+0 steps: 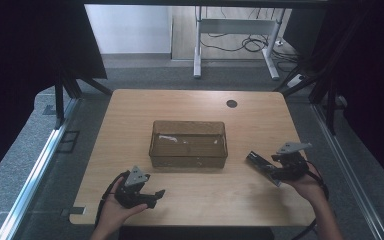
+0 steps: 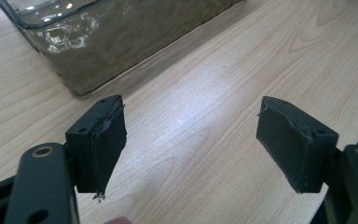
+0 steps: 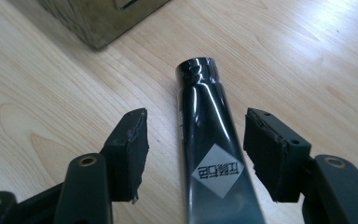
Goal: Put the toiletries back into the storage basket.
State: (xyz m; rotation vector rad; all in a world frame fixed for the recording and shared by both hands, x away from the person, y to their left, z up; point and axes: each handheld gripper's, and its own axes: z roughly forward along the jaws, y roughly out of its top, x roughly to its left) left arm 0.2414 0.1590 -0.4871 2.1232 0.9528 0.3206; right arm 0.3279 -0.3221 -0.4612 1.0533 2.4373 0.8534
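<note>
A glossy black tube [image 3: 209, 149] with a white diamond label lies on the wooden table [image 1: 260, 125]; in the high view the tube [image 1: 260, 165] sits to the right of a clear smoky plastic bin [image 1: 188, 144]. My right gripper [image 3: 196, 154] is open, one jaw on each side of the tube, with gaps on both sides. In the high view the right gripper [image 1: 275, 172] is at the table's right front. My left gripper [image 2: 191, 144] is open over bare wood at the front left, where the high view has the left gripper [image 1: 155, 196].
The bin's corner [image 2: 79, 51] lies just ahead of the left gripper, and the bin [image 3: 98, 18] is also ahead and left of the right gripper. A round cable hole [image 1: 231, 103] is at the back of the table. A white desk frame [image 1: 235, 30] stands on the floor beyond.
</note>
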